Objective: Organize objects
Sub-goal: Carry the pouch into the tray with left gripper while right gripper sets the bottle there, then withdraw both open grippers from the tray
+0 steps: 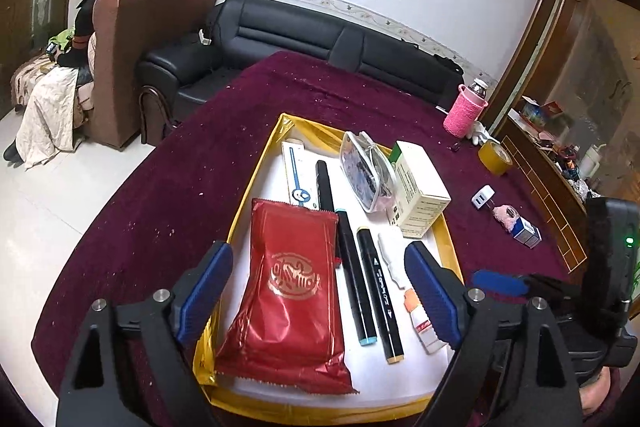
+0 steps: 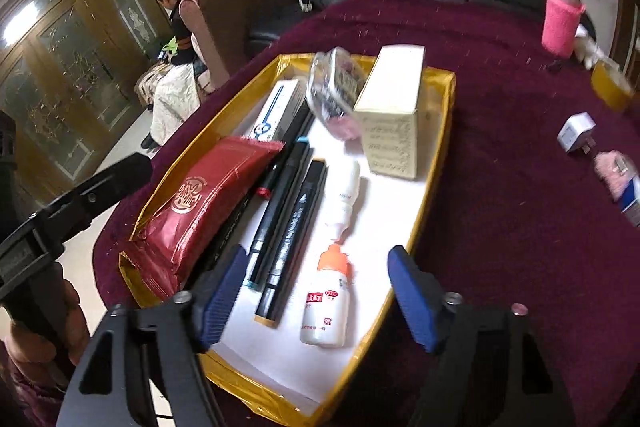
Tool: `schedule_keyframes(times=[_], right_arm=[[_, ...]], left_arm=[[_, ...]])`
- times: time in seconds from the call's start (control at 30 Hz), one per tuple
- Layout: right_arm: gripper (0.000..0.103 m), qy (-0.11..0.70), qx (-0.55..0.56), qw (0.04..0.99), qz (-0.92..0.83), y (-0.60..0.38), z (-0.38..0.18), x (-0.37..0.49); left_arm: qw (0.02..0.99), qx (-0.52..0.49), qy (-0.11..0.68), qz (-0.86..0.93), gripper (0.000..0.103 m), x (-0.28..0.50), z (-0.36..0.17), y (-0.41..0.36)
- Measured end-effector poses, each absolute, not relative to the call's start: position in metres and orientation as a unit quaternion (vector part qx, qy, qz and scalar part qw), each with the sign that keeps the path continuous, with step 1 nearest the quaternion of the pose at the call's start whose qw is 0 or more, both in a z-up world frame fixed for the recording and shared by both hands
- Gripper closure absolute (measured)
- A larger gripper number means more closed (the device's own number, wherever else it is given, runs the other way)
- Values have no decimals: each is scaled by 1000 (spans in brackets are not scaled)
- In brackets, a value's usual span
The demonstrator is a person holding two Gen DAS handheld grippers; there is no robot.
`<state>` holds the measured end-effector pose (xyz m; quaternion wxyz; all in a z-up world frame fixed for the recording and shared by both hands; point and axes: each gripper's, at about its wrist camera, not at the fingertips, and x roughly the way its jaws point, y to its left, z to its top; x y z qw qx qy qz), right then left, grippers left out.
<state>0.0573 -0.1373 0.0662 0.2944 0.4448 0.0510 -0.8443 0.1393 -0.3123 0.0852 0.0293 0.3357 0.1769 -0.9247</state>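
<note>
A gold-rimmed tray [image 1: 256,183] [image 2: 440,131] with a white floor holds a red foil packet [image 1: 288,291] [image 2: 200,207], black markers [image 1: 376,287] [image 2: 292,227], a white box with a blue pen picture [image 1: 296,167] [image 2: 276,111], a clear pouch [image 1: 362,175] [image 2: 332,83], a cream carton [image 1: 420,183] [image 2: 394,111] and a small white bottle with an orange cap [image 2: 326,307]. My left gripper [image 1: 320,295] is open and empty above the tray's near end. My right gripper [image 2: 316,295] is open and empty over the bottle and markers.
On the maroon tablecloth right of the tray lie a white charger [image 1: 482,197] [image 2: 576,135], a pink fuzzy item [image 1: 506,217], a small blue-white box [image 1: 528,233], a tape roll [image 1: 496,157] and a pink-sleeved bottle [image 1: 464,115] [image 2: 560,19]. A black sofa [image 1: 320,35] stands behind.
</note>
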Motion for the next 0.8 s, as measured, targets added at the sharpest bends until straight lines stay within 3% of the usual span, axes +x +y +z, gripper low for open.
schedule_keyframes(times=[0.4,0.8], right_arm=[[14,97,389,248,-882,-110,77,73],[12,71,382,214,-896,-62,82,74]], left_arm=[[14,342,160,-926,16,146,98,-281],[-31,339,122,-932,16,148,120,-227]])
